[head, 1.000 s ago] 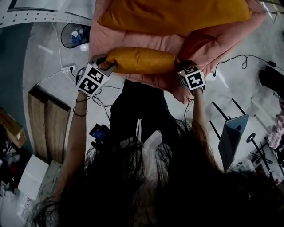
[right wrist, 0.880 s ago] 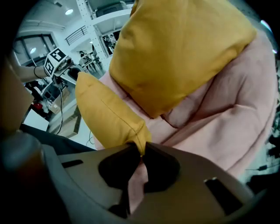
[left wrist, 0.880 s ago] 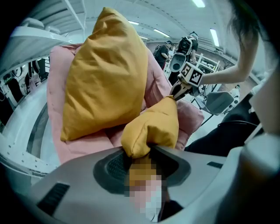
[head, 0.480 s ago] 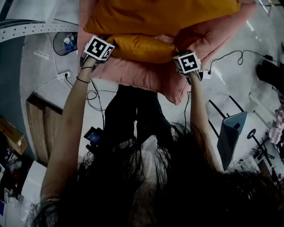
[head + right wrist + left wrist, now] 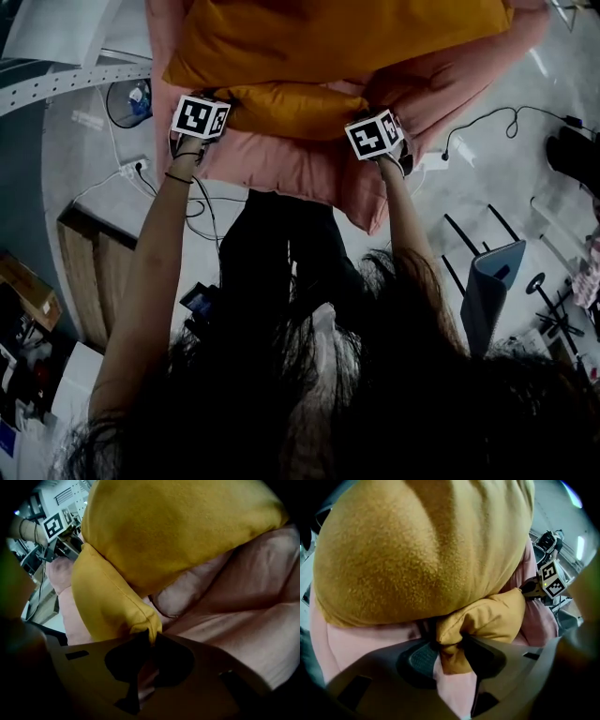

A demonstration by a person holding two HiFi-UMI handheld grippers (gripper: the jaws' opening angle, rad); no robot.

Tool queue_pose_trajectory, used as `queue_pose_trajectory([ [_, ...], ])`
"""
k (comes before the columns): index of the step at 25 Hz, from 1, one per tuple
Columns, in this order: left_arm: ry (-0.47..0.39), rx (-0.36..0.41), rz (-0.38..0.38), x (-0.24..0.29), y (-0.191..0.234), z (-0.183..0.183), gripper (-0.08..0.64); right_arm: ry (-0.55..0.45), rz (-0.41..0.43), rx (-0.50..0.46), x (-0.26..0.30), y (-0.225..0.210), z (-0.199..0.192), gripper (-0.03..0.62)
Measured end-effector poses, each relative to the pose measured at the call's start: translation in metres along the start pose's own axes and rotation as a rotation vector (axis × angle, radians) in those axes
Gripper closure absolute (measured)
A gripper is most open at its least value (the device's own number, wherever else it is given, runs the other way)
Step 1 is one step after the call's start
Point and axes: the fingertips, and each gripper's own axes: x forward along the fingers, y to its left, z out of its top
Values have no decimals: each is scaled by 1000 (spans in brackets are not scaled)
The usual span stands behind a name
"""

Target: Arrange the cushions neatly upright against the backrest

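Note:
A small mustard cushion (image 5: 291, 108) lies on its long edge on the pink sofa (image 5: 281, 164), against the foot of a larger mustard cushion (image 5: 328, 37) that leans on the backrest. My left gripper (image 5: 228, 101) holds its left corner. In the left gripper view that corner (image 5: 450, 653) sits bunched between the jaws of the left gripper (image 5: 450, 648), which have just been opening. My right gripper (image 5: 360, 112) is shut on the right corner, and the right gripper view shows the yellow seam (image 5: 152, 630) pinched in the right gripper (image 5: 150, 641). Both grippers point steeply down.
The person's dark legs stand against the sofa's front edge. On the grey floor lie cables (image 5: 487, 122) and a power strip (image 5: 141, 167). A wooden bench (image 5: 94, 272) is at the left, a round fan (image 5: 131, 98) beyond it, and a stand with a tilted panel (image 5: 492, 281) at the right.
Both grippers carried the small cushion up the picture and down onto the sofa, from over its front edge to the foot of the large cushion. The left gripper's cube has turned.

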Motion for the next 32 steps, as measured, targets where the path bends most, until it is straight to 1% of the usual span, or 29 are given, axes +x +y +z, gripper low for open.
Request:
queue_pose_trajectory([
  [2,-33,24,-13,-2,-3,4,380,-6,-30,-17,0,-1,-1,554],
  [3,-56,44,-22,-5,-4,6,380,-10,-32,-20,-1,-1,-1,554],
  [6,-115,98,-26,-19,-5,5,380,-33,2,4,-9,2,2,554],
  [8,-144,106,-16,-32,-5,2,379,-55,36,22,-18,4,4,552],
  [9,-163,98,-17,-39,-6,0,373,-67,49,28,-24,4,5,552],
  [10,-187,80,-23,-48,-8,-2,349,-75,55,32,-30,3,4,552],
  [11,-215,54,-33,-57,-9,-4,324,-81,49,34,-38,0,3,551],
  [12,-245,25,-41,-68,-10,-4,318,-90,32,32,-47,-5,2,551],
  [14,-309,-18,-41,-90,-8,-4,314,-148,-3,28,-66,-16,8,551],
  [15,-339,-25,-31,-101,-5,-1,314,-193,-8,44,-77,-21,14,551],
  [16,-367,-24,-14,-112,0,2,314,-244,3,83,-87,-26,21,549],
  [17,-393,-16,6,-122,6,8,314,-302,32,139,-96,-31,28,544],
  [18,-420,-6,24,-132,12,16,314,-364,77,203,-105,-35,36,491],
  [19,-446,3,39,-141,18,25,314,-426,128,267,-112,-38,44,351],
  [20,-470,12,49,-149,24,35,314,-489,173,327,-120,-42,54,325],
  [22,-499,35,56,-159,34,56,304,-606,233,434,-132,-55,70,325],
  [23,-492,56,59,-160,39,65,293,-655,258,482,-136,-61,77,324],
  [24,-468,84,63,-158,43,71,280,-698,284,529,-140,-67,84,320],
  [26,-374,153,69,-146,52,75,261,-772,343,617,-145,-76,98,312],
  [28,-271,209,59,-129,58,71,256,-829,411,697,-148,-79,113,308],
  [29,-241,222,47,-122,59,70,256,-850,439,732,-148,-81,121,308],
  [30,-228,223,33,-117,59,71,256,-865,458,760,-146,-82,128,308],
  [32,-231,208,16,-112,60,74,258,-880,477,795,-140,-85,140,308],
])
